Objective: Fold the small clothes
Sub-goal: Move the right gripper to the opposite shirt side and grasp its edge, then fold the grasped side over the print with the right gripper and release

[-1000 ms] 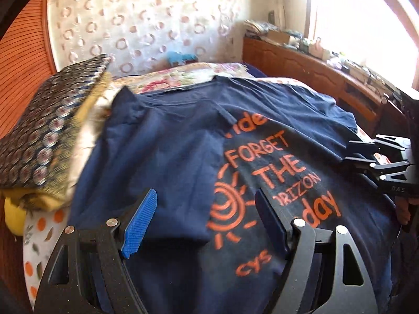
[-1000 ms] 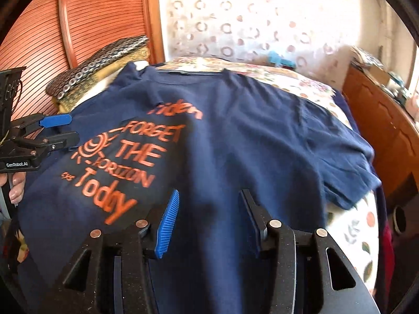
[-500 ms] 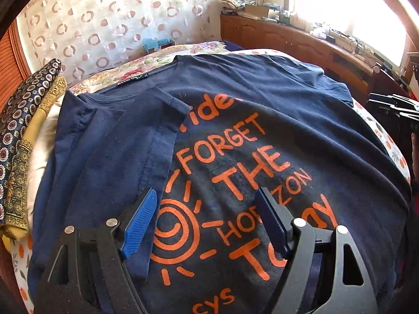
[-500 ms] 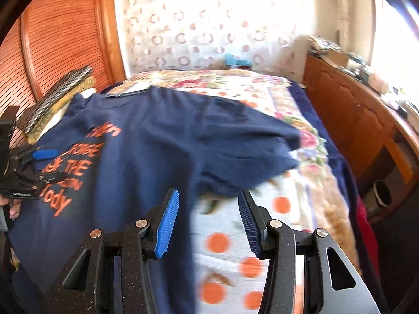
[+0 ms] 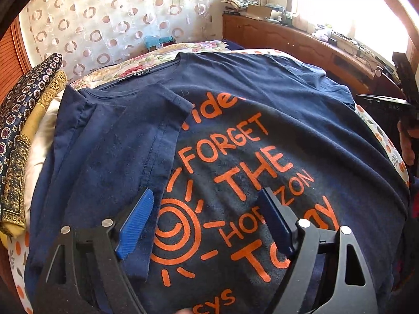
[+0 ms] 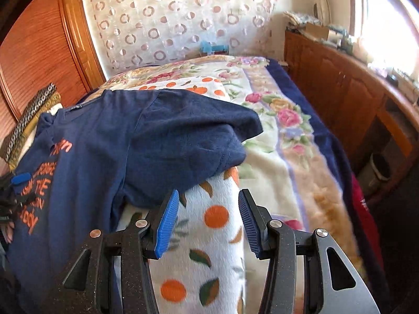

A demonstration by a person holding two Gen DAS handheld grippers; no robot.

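Observation:
A navy T-shirt (image 5: 262, 110) with orange lettering lies face up across the bed. Its left sleeve (image 5: 125, 144) is folded in over the chest. My left gripper (image 5: 205, 193) hovers over the sun print near the hem; its jaws are opening, with only flat cloth beneath and nothing between the pads. In the right wrist view the T-shirt (image 6: 104, 144) fills the left, and its other sleeve (image 6: 188, 130) spreads out onto the blanket. My right gripper (image 6: 208, 193) stands open just below that sleeve, over the orange-dotted blanket (image 6: 209, 235), holding nothing.
Folded patterned cloths (image 5: 23, 120) are stacked at the bed's left edge. A wooden sideboard (image 5: 301, 41) with clutter runs under the window on the right. Wooden cupboard doors (image 6: 39, 39) stand left. A floral blanket (image 6: 288, 120) covers the bed's right side.
My right gripper has swung right, from over the shirt's body to the blanket beside the spread sleeve. My left gripper shifted from the folded sleeve toward the print, then stayed.

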